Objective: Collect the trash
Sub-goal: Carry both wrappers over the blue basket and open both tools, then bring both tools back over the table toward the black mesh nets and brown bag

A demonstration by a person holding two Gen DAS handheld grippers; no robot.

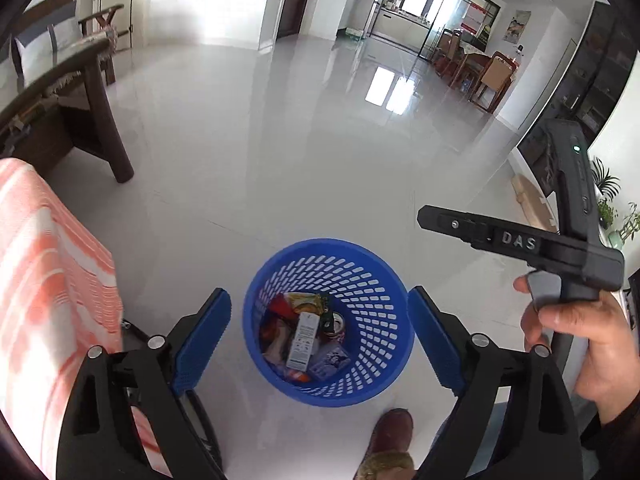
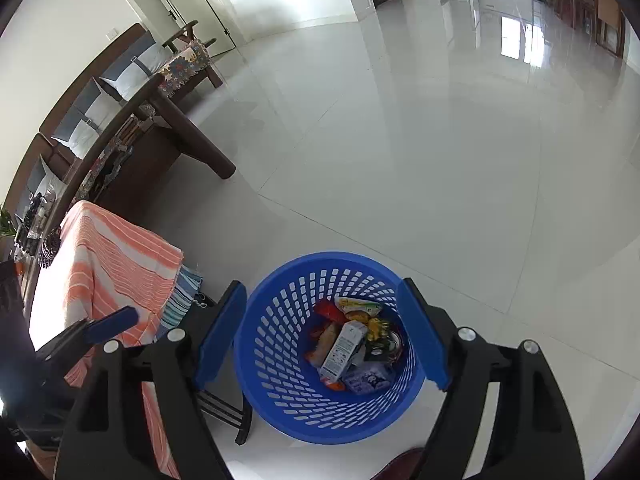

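Observation:
A blue perforated basket [image 1: 380, 320] stands on the pale tiled floor. It holds trash: a white carton [image 1: 304, 340], a drink can [image 1: 334, 326] and several wrappers. My left gripper [image 1: 320, 300] hangs above the basket, open, with nothing between its blue pads. My right gripper [image 2: 322, 286] is also open and empty over the same basket [image 2: 280, 340]. The carton [image 2: 344, 346] lies inside among the wrappers. A hand [image 1: 580, 332] holds the right gripper's handle at the right of the left wrist view.
An orange-striped cloth [image 2: 116, 272] covers a low stand just left of the basket. Behind it is a dark wooden sofa [image 2: 180, 120]. A brown shoe [image 1: 390, 436] stands close in front of the basket. Wooden dining chairs [image 1: 492, 76] are far across the glossy floor.

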